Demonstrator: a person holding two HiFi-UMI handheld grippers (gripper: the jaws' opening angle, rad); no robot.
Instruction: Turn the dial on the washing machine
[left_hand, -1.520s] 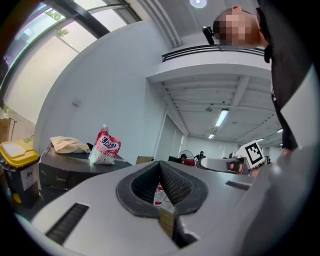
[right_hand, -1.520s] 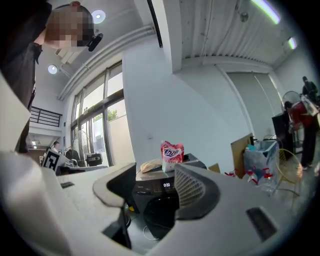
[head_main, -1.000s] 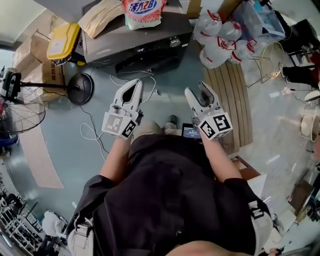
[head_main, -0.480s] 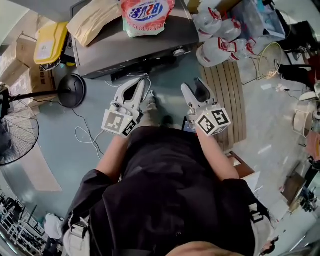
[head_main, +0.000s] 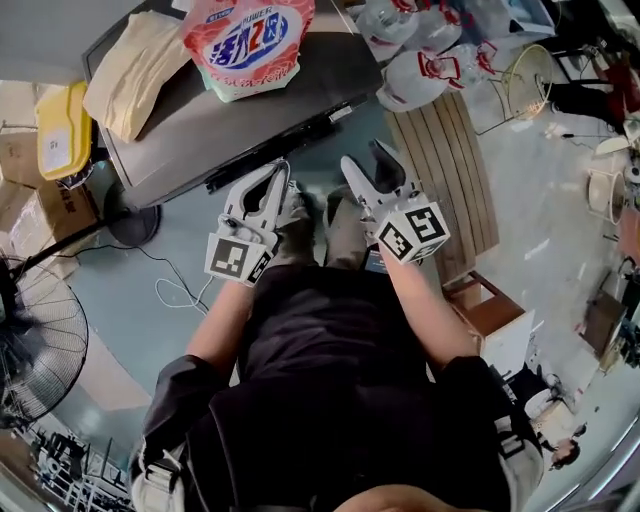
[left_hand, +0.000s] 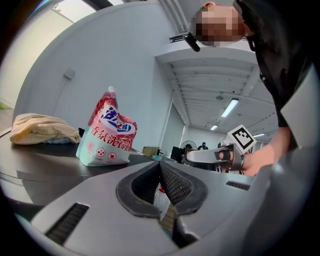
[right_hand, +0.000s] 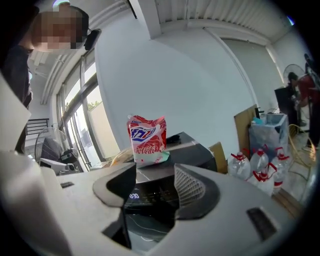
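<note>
Dark grey box-shaped washing machine (head_main: 250, 115) stands just ahead of both tongs, its front control panel (right_hand: 150, 192) framed between the wide-open, empty right tongs (head_main: 366, 162); left tongs (head_main: 277, 172) pinched together, empty; dial itself not made out; right looks better lined up.

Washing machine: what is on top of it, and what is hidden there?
On the lid of the washing machine stands a red-and-white detergent pouch, with a crumpled cream cloth beside it. The lid surface under both is covered.
</note>
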